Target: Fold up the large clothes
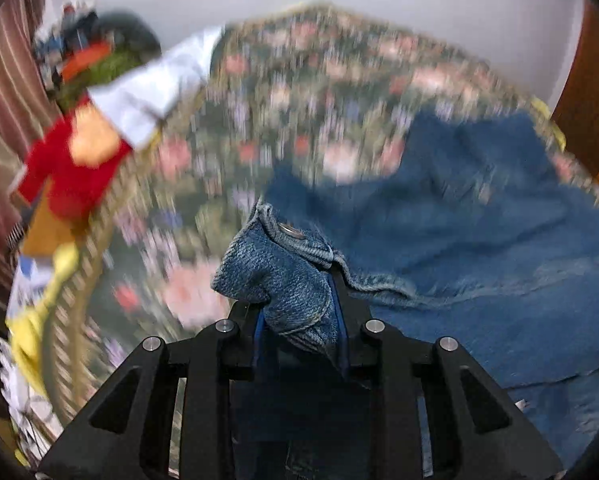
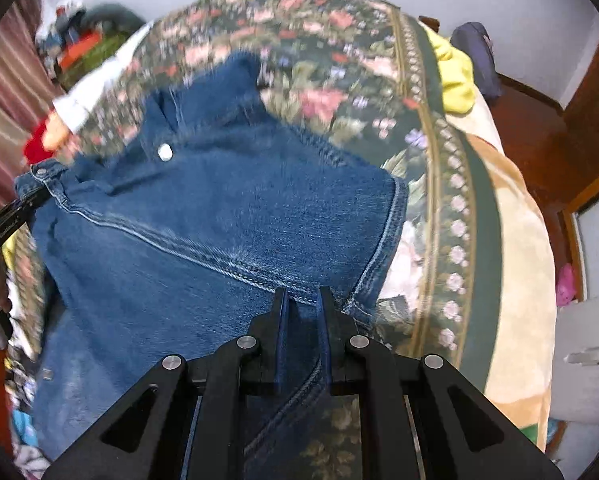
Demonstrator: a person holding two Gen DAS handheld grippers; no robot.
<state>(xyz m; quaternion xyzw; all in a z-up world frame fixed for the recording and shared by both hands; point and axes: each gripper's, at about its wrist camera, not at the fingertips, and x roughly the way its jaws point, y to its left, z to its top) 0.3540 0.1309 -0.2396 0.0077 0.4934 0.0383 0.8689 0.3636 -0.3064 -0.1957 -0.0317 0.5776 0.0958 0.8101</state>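
Note:
A pair of blue jeans [image 1: 459,220] lies spread on a floral bedspread [image 1: 279,100]. My left gripper [image 1: 293,292] is shut on a bunched corner of the waistband, just below its metal button [image 1: 291,231]. In the right wrist view the jeans [image 2: 219,208] fill the middle of the bedspread [image 2: 339,60]. There my right gripper [image 2: 302,294] is shut on a stitched seam at the near edge of the denim. The left gripper [image 2: 15,216] shows at the far left, holding the waistband corner [image 2: 39,176] lifted.
A red garment [image 1: 71,176], a white cloth [image 1: 151,92] and more clothes are piled at the bed's left side by a striped curtain [image 1: 3,80]. A yellow cloth [image 2: 455,76] and a beige blanket [image 2: 515,240] lie on the right edge, beside a wooden floor [image 2: 539,132].

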